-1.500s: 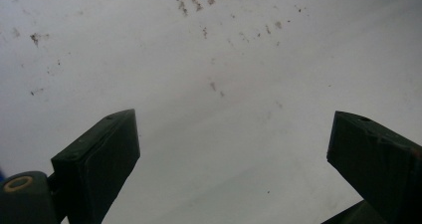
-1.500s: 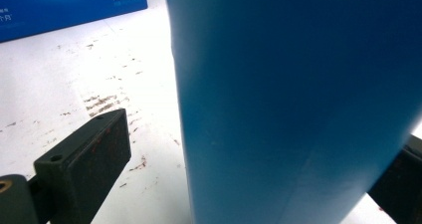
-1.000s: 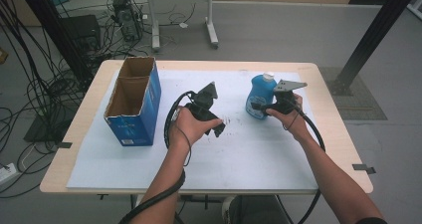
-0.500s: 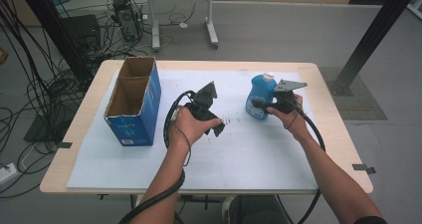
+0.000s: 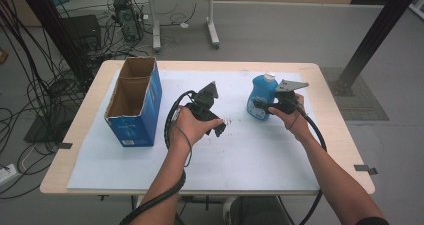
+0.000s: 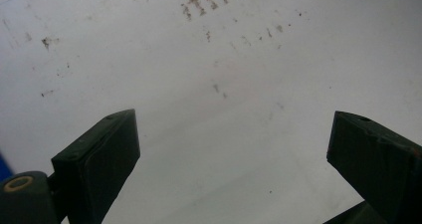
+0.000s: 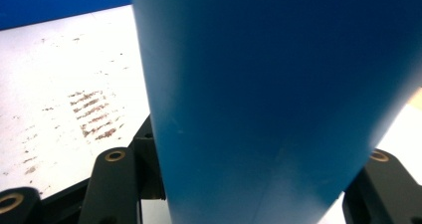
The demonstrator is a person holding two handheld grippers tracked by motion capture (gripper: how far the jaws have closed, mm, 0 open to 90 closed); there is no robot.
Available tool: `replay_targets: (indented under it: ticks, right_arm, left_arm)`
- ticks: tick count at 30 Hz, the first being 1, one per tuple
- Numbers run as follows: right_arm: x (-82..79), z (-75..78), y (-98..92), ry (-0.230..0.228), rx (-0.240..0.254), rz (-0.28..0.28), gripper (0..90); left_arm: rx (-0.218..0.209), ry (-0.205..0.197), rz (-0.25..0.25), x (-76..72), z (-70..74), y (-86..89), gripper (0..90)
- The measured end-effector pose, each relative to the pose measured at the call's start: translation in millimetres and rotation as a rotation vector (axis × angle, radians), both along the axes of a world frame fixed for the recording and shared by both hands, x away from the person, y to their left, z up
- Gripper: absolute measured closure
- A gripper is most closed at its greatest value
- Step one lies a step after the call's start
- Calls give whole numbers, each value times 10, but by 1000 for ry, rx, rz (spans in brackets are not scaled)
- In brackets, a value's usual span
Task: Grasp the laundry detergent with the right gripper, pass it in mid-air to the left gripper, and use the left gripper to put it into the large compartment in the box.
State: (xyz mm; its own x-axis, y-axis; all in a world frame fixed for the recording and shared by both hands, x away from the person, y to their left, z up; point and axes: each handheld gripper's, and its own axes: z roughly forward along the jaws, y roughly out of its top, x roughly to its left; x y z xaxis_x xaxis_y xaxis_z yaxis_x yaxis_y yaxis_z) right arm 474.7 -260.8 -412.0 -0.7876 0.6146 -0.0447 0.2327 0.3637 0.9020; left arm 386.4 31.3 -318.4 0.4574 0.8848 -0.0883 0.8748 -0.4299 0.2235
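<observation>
The blue bottle [image 5: 262, 96] stands upright, clamped in the right tool [image 5: 260, 105], right of the open-topped box [image 5: 135, 97]; the left tool [image 5: 216, 130], nearer the box, gapes empty.

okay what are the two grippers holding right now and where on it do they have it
The right gripper has just closed on the blue bottle, clamping its body below the white cap. The left gripper holds nothing; its jaws stand open over the white sheet.

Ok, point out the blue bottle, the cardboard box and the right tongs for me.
blue bottle [image 5: 261, 96], high view, on its blue body.
cardboard box [image 5: 136, 121], high view, on its blue side wall.
right tongs [image 5: 261, 105], high view, at the tips shut on the bottle.
</observation>
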Motion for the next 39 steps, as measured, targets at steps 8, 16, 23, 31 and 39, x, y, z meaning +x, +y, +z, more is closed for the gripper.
replay_targets:
  ticks: [8, 16, 23, 31, 39]
  right_arm:
    - [-4, 6, 7, -3, -11, 0, 413]
    - [-3, 3, 4, -3, -8, 1, 414]
    - [-5, 3, 4, -3, -10, 1, 415]
    - [-5, 3, 5, -3, -9, 1, 415]
    - [-4, 0, 3, -4, -7, 1, 415]
  left_arm:
    - [2, -2, -5, 1, 19, -14, 68]
    - [1, -4, -7, 0, 17, -19, 68]
    - [2, -3, -7, -3, 22, -15, 69]
    - [0, -5, -8, -3, 24, -15, 68]
    - [1, -8, -7, -4, 29, -10, 68]
